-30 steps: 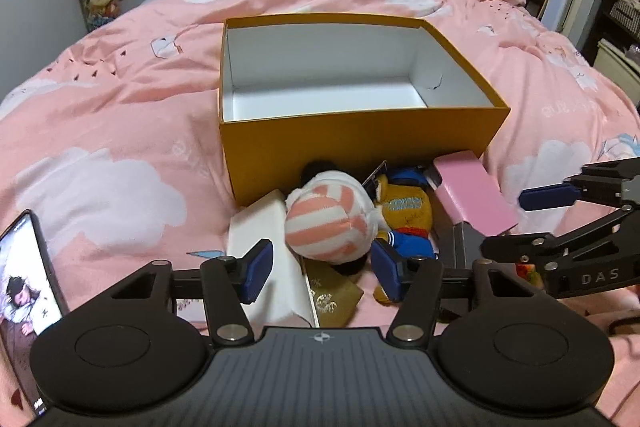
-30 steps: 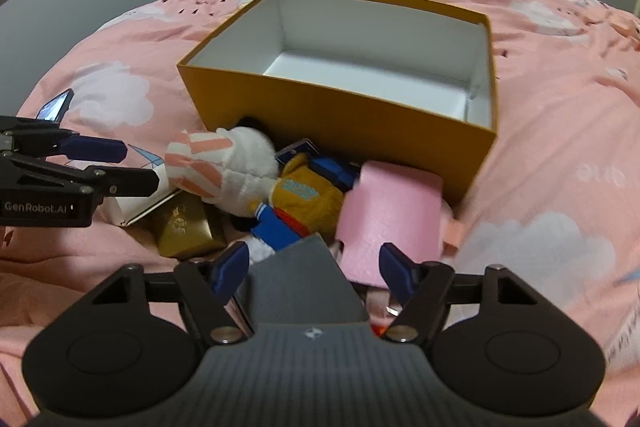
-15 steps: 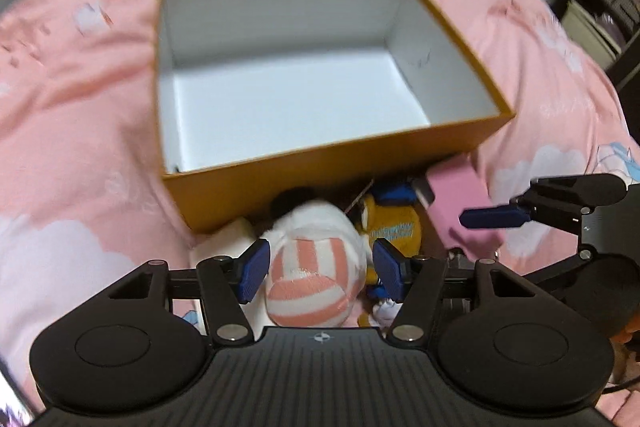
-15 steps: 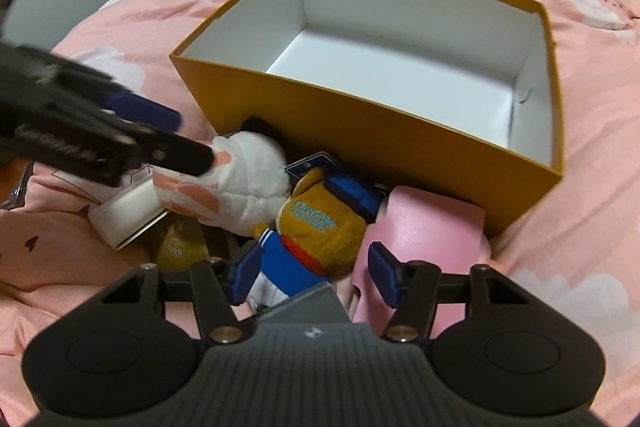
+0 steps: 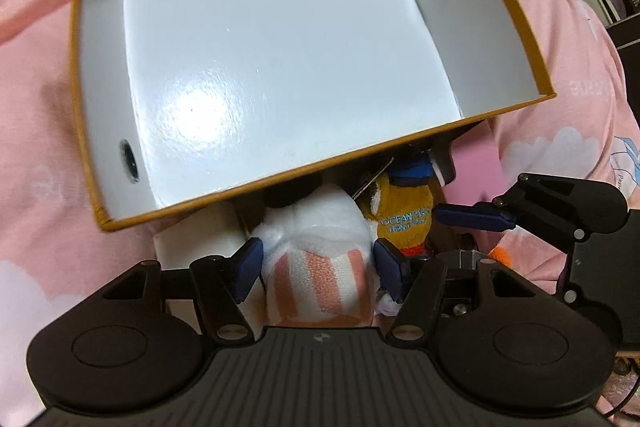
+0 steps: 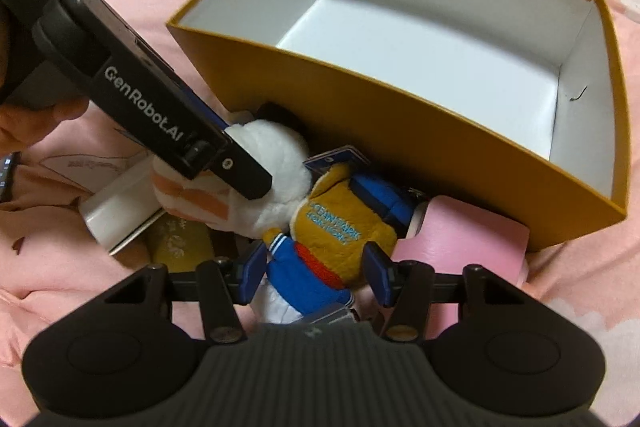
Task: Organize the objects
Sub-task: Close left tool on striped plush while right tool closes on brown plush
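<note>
An orange box (image 5: 112, 225) with a bare white inside lies on the pink bedding. Toys are piled against its near wall (image 6: 400, 131). My left gripper (image 5: 320, 267) points steeply down and is open, with its pads on either side of the white plush (image 5: 316, 227) with orange stripes. That plush (image 6: 276, 163) also shows in the right wrist view, under the left gripper's black body. My right gripper (image 6: 316, 275) is closing around the yellow plush (image 6: 340, 227) in blue clothes. The pads are close to its sides, and no squeeze shows.
A pink case (image 6: 460, 239) lies right of the yellow plush against the box. A white carton (image 6: 116, 211) and a gold packet (image 6: 180, 243) lie to the left. A person's hand (image 6: 32, 127) holds the left gripper. A phone edge (image 6: 6, 175) is at far left.
Both grippers have tipped down and come closer to the toy pile. The left fingers now straddle the striped plush. The right fingers have narrowed around the yellow plush.
</note>
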